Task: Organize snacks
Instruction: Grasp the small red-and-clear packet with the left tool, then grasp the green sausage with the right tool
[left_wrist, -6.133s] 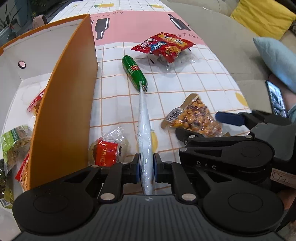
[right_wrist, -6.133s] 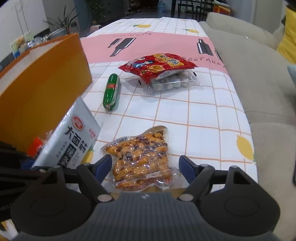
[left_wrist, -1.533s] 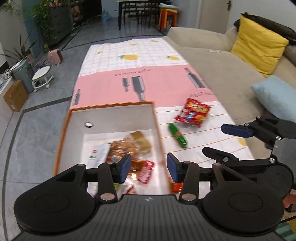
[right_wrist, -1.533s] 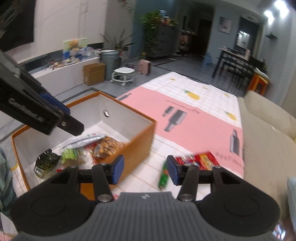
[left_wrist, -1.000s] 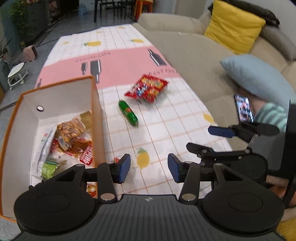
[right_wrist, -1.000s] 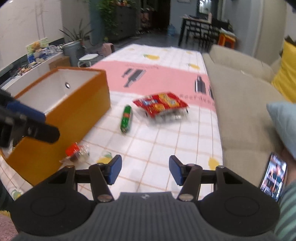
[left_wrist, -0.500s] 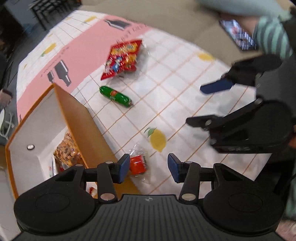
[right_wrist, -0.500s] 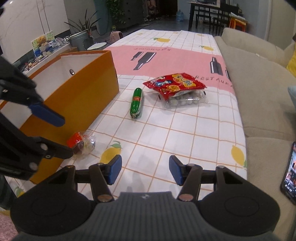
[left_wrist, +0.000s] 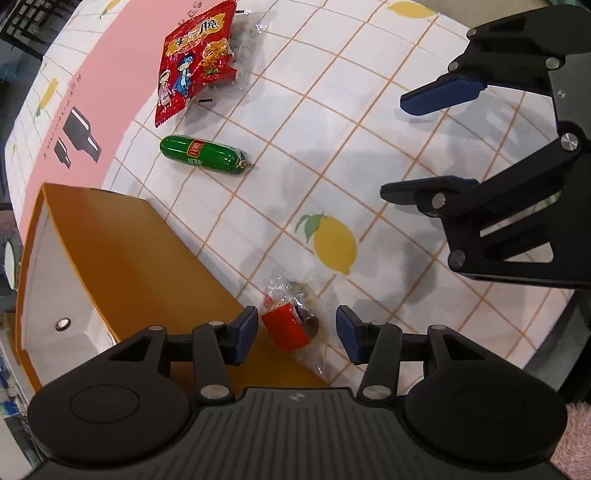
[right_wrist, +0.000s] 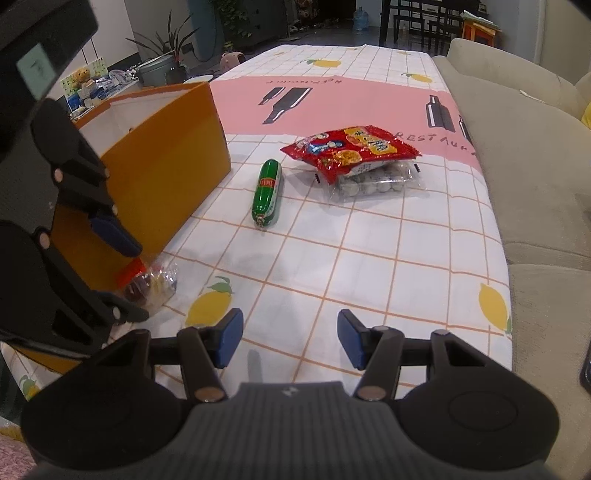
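The left gripper (left_wrist: 293, 334) hovers with jaws apart around a small red snack (left_wrist: 286, 325) lying just beside the orange box (left_wrist: 122, 258), not gripping it; the next move looks like lowering and closing. The right gripper (right_wrist: 290, 339), empty with jaws apart, hangs farther from the box

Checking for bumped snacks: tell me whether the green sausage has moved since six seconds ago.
No. The green sausage lies on the same checked squares, between the orange box and the red snack bag, as before.

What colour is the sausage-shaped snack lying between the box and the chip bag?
The sausage snack is green with a small red label, clearest in the left wrist view.
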